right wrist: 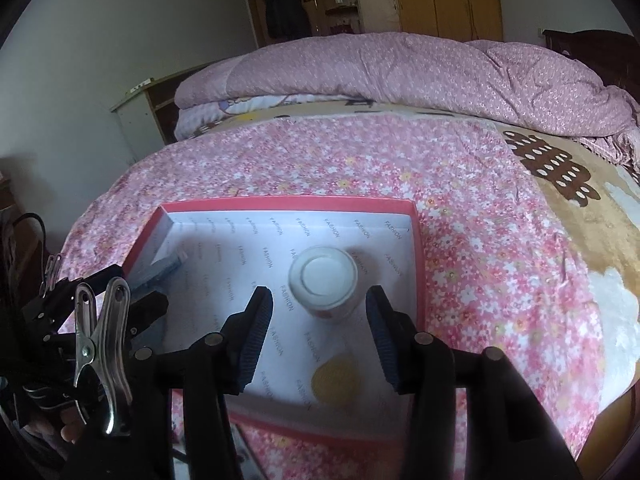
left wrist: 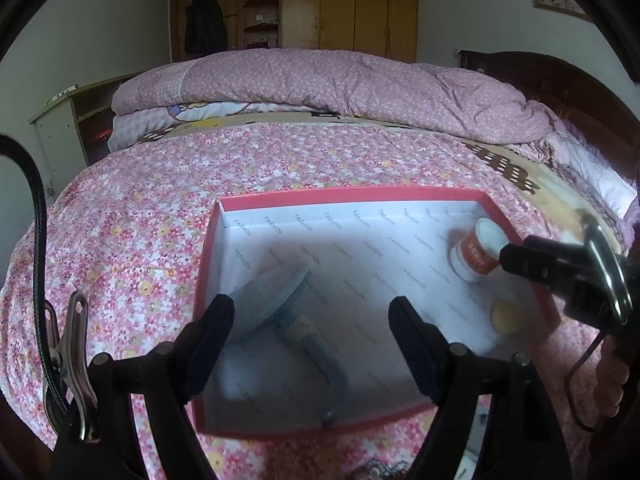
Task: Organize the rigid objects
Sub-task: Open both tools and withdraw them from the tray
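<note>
A red box (left wrist: 340, 193) with white printed lining lies open on the flowered bedspread. Inside it, a grey-blue flat tool (left wrist: 294, 316) lies at the left, a white jar with an orange label (left wrist: 474, 254) stands at the right, and a yellow disc (left wrist: 506, 314) lies near the jar. My left gripper (left wrist: 311, 301) hangs open above the tool, holding nothing. In the right wrist view my right gripper (right wrist: 319, 294) is open just above the jar (right wrist: 323, 280), with a gap on each side. The disc (right wrist: 336, 378) and the tool (right wrist: 160, 268) lie below it in the box (right wrist: 280, 201).
The box sits near the front edge of a bed with a pink flowered sheet (right wrist: 480, 240). A folded pink quilt (left wrist: 340, 80) lies across the far side. A wooden wardrobe (left wrist: 348, 4) and a small shelf unit (left wrist: 68, 128) stand beyond the bed.
</note>
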Motion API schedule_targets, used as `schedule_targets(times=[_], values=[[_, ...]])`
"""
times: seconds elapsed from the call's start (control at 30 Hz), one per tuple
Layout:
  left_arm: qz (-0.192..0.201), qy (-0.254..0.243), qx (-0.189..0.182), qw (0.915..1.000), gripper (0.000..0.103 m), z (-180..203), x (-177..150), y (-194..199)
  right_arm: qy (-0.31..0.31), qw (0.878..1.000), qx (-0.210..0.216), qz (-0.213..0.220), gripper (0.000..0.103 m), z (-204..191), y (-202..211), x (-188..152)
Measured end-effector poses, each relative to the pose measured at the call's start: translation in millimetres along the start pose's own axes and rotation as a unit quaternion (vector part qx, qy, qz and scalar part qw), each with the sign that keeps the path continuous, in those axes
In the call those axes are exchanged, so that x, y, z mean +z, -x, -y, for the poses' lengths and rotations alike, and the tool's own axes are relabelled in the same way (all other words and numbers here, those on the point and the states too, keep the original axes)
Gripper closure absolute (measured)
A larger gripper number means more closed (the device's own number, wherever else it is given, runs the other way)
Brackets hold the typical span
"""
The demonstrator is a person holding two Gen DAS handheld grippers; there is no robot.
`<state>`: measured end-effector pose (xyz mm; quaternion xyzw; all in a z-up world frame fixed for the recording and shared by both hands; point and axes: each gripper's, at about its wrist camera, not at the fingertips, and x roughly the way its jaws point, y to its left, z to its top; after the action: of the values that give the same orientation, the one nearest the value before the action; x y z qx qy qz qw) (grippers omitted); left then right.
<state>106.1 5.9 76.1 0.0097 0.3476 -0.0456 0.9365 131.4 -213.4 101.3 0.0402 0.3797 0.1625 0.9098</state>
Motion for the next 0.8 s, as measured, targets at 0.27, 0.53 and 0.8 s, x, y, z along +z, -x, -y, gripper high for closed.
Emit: schedule_targets(times=[0.27,0.53,0.8], values=[[0.002,0.008,-0.01,0.9999,0.02,-1,-9,23,0.0,1.0,0.001,0.0,0.053,-3,17,-14],[-0.002,0.012,-0.01,0.9999,0.02,-5,-22,42,-0.002,1.0,0.006,-0.005,0.053,-7,34,-33],[-0.013,0.014,-0.011,0.9998,0.02,-8,-42,59,-0.001,1.0,0.013,-0.009,0.053,-12,52,-61]])
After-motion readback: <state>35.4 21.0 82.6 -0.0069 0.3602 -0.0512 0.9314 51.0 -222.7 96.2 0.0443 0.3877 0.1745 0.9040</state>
